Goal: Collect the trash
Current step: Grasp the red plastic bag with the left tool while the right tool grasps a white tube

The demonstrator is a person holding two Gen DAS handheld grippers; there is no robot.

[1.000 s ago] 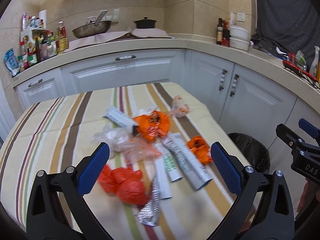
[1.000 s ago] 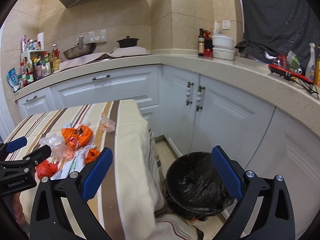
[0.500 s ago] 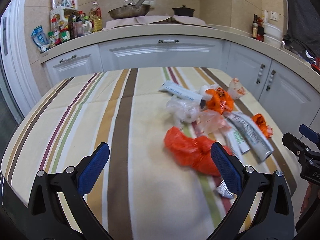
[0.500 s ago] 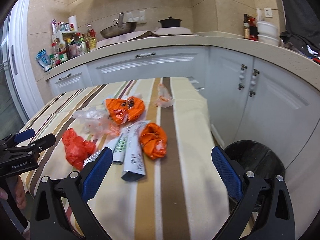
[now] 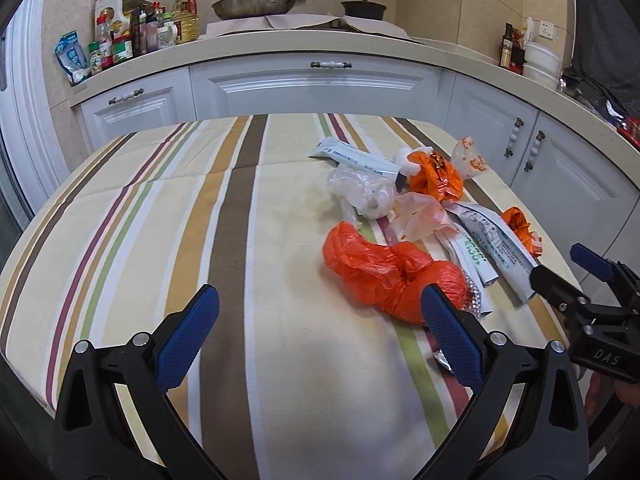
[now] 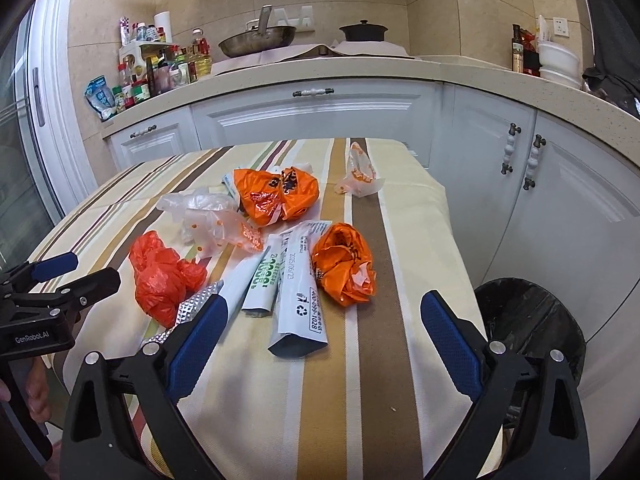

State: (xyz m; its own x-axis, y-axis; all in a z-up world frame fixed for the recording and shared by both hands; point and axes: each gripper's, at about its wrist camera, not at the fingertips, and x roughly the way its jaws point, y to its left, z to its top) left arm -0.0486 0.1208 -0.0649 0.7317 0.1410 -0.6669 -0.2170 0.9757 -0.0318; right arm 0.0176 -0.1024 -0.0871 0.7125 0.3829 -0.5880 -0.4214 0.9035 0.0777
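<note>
Trash lies in a pile on the striped tablecloth (image 5: pixel 168 216). It holds a red plastic bag (image 5: pixel 384 272) (image 6: pixel 164 276), a clear bag (image 5: pixel 360 192), an orange wrapper (image 6: pixel 276 196), a crumpled orange wrapper (image 6: pixel 344 272), white pouches (image 6: pixel 300 292) and a foil strip (image 6: pixel 192 308). My left gripper (image 5: pixel 320 308) (image 6: pixel 94 268) hangs open over bare cloth, just left of the red bag. My right gripper (image 6: pixel 326 312) (image 5: pixel 560 264) is open at the table's near edge, in front of the white pouches. Neither holds anything.
A black-lined bin (image 6: pixel 528 316) stands on the floor to the right of the table, beside white cabinets (image 6: pixel 560 200). A counter (image 5: pixel 280 44) with bottles, a pan and a pot runs behind. The cloth's left half is bare.
Both views have swung left. The right gripper faced the bin a second ago and now faces the trash pile. The left gripper has shifted left, so the pile sits to its right.
</note>
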